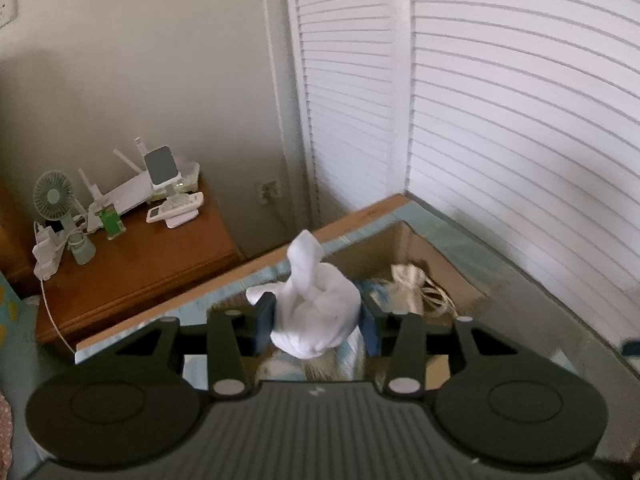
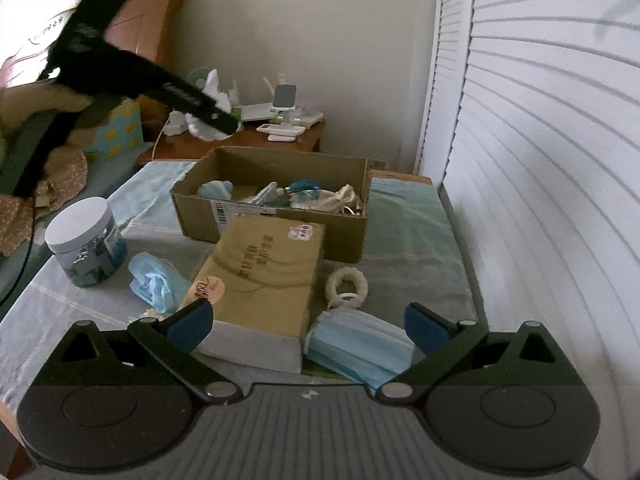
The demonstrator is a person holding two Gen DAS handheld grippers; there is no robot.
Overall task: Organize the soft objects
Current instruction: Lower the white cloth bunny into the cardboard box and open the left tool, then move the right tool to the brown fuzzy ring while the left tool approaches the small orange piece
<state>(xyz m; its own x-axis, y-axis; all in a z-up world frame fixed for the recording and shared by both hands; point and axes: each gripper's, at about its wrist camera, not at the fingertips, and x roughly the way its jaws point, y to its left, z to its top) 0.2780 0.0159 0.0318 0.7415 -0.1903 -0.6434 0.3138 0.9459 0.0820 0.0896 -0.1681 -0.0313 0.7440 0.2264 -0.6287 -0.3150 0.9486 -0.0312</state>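
Left wrist view: the left gripper (image 1: 316,320) is squeezing a knotted white cloth bundle (image 1: 314,304) at center frame, hovering over the cardboard box (image 1: 448,256), which is blurry.

Right wrist view: the right gripper (image 2: 310,326) is sitting spread wide, gripping nothing, with a blue face mask (image 2: 360,346) lying between its fingers at the bottom.

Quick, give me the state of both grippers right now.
Left gripper: shut on the white cloth bundle, held above the cardboard box.
Right gripper: open, holding nothing, above the blue face mask.
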